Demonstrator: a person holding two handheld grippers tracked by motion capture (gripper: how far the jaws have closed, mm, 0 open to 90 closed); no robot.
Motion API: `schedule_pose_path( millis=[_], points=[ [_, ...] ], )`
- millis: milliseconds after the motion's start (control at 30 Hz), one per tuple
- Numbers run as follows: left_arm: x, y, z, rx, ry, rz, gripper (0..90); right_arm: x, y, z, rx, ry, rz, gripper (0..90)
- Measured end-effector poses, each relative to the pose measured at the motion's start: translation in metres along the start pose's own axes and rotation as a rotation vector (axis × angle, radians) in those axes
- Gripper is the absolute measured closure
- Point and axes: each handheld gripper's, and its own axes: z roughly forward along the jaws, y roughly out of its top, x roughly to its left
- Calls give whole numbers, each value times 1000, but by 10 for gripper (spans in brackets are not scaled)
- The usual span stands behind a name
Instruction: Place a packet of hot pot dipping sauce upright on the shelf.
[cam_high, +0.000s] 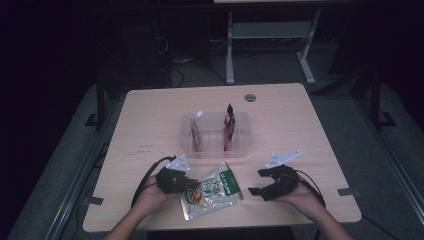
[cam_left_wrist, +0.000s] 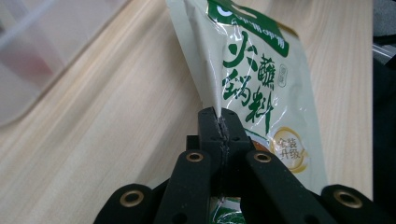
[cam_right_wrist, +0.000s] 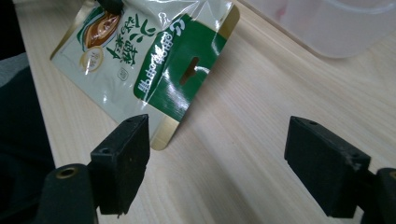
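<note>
Black jaws of the left gripper (cam_left_wrist: 219, 122) pinch one edge of the green-and-white sauce pouch (cam_high: 212, 190) lying on the wooden bench (cam_high: 150, 125), probably to lift it toward the clear bin (cam_high: 215, 150), while the right gripper (cam_right_wrist: 217, 161) waits spread beside it.

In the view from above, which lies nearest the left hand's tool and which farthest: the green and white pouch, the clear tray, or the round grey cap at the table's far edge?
From the left tool:
1. Green and white pouch, pinched in its shut jaws at the near edge.
2. Clear tray, just beyond at mid-table, two packets standing in it.
3. Round grey cap, far side, to the right.
</note>
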Motion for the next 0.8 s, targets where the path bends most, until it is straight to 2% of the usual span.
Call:
schedule_pose_path(
  millis=[67,233,367,700,800],
  points=[
    [-2,2,-3,-8,4,10,900,1,1,0,-4,10,-2,225],
    [-6,5,-10,-39,7,24,900,2,6,2,-31,82,-9,228],
    [-8,8,-15,-61,18,36,900,4,12,4,-52,115,-25,228],
    [-11,14,-29,-130,47,30,900,8,31,16,-104,192,-35,227],
    [-10,14,-32,-147,52,27,900,8,37,20,-104,205,-38,226]
  ],
)
